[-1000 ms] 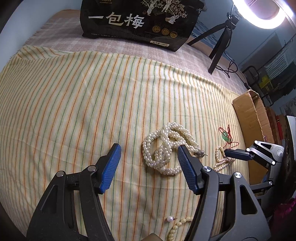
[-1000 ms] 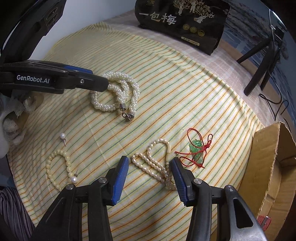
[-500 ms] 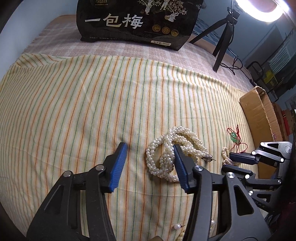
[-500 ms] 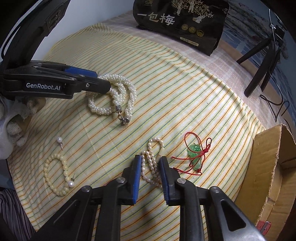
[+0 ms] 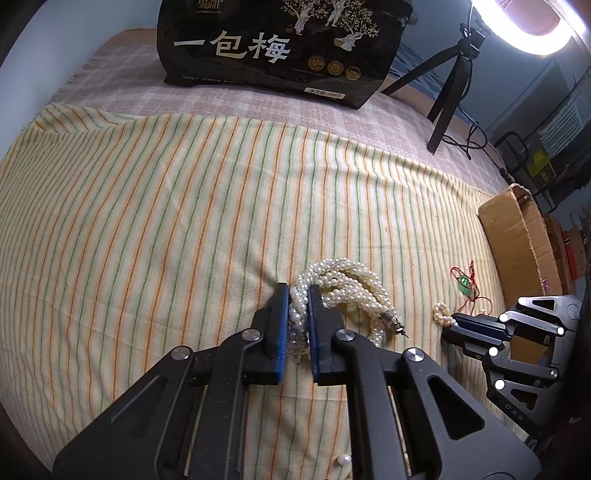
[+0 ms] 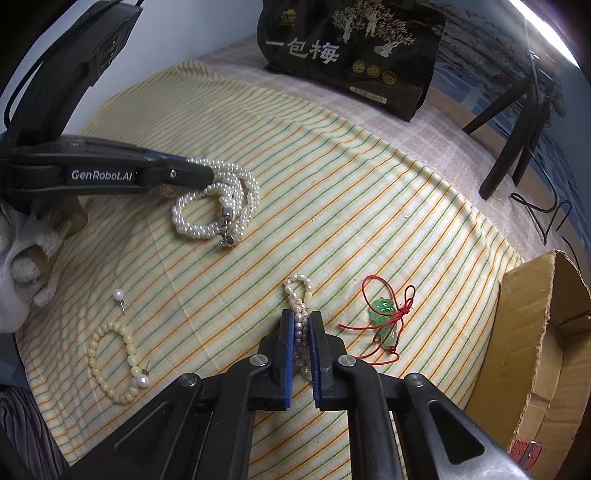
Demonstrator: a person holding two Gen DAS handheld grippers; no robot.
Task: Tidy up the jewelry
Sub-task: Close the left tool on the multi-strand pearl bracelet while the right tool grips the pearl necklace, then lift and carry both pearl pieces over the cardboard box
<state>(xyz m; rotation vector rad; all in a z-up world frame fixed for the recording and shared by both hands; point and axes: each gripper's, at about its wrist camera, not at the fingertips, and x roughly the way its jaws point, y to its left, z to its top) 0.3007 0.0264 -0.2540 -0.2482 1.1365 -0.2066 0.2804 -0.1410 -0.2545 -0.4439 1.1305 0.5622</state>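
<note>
Ring light [image 5: 532,26] — striped cloth [image 5: 147,221]

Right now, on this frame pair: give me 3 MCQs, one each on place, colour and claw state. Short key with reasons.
1. Where does the green pendant lie relative to the right claw?
A. to its right
B. to its left
C. inside the cardboard box

2. What colour is the pendant's cord?
A. blue
B. red
C. black

3. What is the left claw doing?
A. open above the cloth
B. shut on nothing
C. shut on the twisted pearl necklace

Key:
1 A: in the right wrist view the pendant lies on the striped cloth just right of the claw.
2 B: red loops and knot show.
3 C: pearl strands sit between both pads.
</note>
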